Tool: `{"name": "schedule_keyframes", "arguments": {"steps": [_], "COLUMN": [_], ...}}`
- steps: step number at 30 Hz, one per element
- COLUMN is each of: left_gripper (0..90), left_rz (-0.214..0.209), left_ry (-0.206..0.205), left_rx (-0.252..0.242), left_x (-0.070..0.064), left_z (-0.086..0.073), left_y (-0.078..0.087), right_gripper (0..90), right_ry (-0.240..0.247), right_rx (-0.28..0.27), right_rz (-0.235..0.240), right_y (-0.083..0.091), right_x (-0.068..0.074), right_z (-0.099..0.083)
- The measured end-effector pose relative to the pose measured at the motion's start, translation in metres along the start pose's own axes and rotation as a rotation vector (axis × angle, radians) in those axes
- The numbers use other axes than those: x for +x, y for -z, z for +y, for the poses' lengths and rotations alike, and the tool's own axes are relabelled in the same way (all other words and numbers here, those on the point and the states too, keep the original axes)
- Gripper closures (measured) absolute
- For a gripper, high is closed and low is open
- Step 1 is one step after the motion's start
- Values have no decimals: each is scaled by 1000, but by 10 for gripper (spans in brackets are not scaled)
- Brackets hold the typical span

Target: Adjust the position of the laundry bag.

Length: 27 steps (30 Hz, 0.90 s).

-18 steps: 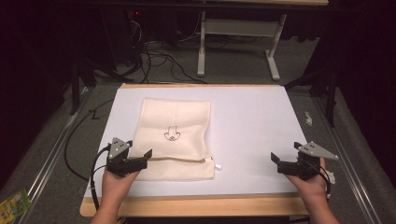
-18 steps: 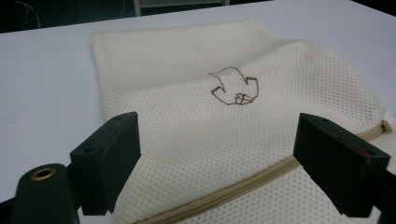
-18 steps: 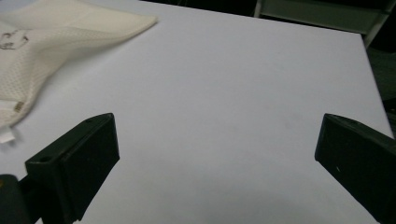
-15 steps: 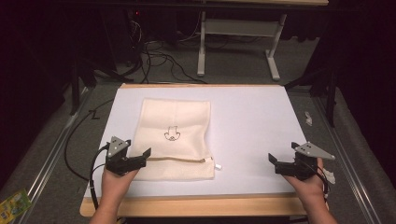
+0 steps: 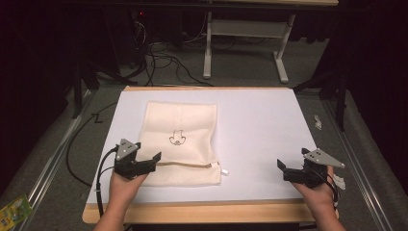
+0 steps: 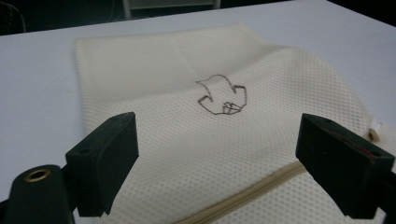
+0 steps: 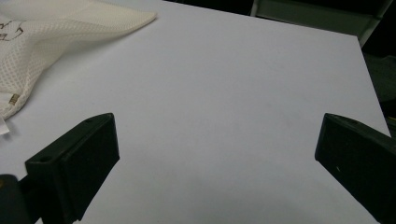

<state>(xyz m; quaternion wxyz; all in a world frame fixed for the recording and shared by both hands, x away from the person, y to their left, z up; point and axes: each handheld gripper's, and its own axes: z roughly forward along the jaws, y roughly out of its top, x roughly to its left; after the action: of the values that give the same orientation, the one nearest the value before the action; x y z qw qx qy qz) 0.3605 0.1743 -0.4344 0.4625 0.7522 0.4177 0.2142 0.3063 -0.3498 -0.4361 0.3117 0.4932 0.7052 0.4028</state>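
**Mesh bag lying right under the left tool, well off from the right one**

The cream mesh zipper bag (image 5: 181, 142) is lying flat on the white tabletop (image 5: 269, 130), left of centre in the high view, its zipper edge running left to right along its near side and ending at a small white pull tab (image 5: 224, 171) at the lower right corner. The left tool (image 5: 144, 163) is sitting at the bag's lower left corner, jaws standing wide apart; in the left gripper view the mesh and the stitched outline (image 6: 220, 95) are spreading out between and beyond them, the zipper band (image 6: 252, 191) crossing low in the frame. The right tool (image 5: 288, 171) is hovering at the lower right of the high view, jaws also spread, holding nothing, with bare tabletop between it and the bag. I would judge the left hand far nearer: the bag is directly ahead of it, while from the right tool it is lying off toward the frame's left.
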Motion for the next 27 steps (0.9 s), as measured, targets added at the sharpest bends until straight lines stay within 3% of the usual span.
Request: {"name": "schedule_keyframes", "arguments": {"steps": [4,6,8,10,12,13,14,15,16,22,25,27], "left_gripper": [167,237,370,414,406,399,394,384,442,859,900,900], "left_rz": [-105,-175,-263,-279,-241,-243,-250,-251,-273,-302,-314,-348], "left_ry": [-77,-114,-149,-205,-298,-308,-304,-286,-258,-206,-201,-188], "left_rx": [73,120,163,204,232,246,276,272,272,282,279,280], "left_x": [-39,-64,-94,-116,-139,-143,-148,-150,-150,-154,-157,-161], "left_z": [-1,-1,-3,-4,-6,-7,-9,-10,-10,-6,-5,-5], "left_y": [-21,-36,-52,-64,-78,-82,-88,-90,-92,-95,-97,-97], "right_gripper": [1,1,1,1,1,1,1,1,1,4,6,9], "right_ry": [-4,5,12,17,19,22,18,19,19,21,32,35], "right_rx": [1,4,8,7,11,12,14,17,19,29,33,32], "right_rz": [0,4,6,10,13,14,16,17,18,29,36,37], "right_y": [-1,-2,-2,-3,-4,-4,-4,-5,-5,-8,-9,-9], "right_x": [0,1,2,3,4,3,3,3,3,5,8,9], "right_z": [0,0,1,1,0,0,0,-1,-1,-1,0,0]}}
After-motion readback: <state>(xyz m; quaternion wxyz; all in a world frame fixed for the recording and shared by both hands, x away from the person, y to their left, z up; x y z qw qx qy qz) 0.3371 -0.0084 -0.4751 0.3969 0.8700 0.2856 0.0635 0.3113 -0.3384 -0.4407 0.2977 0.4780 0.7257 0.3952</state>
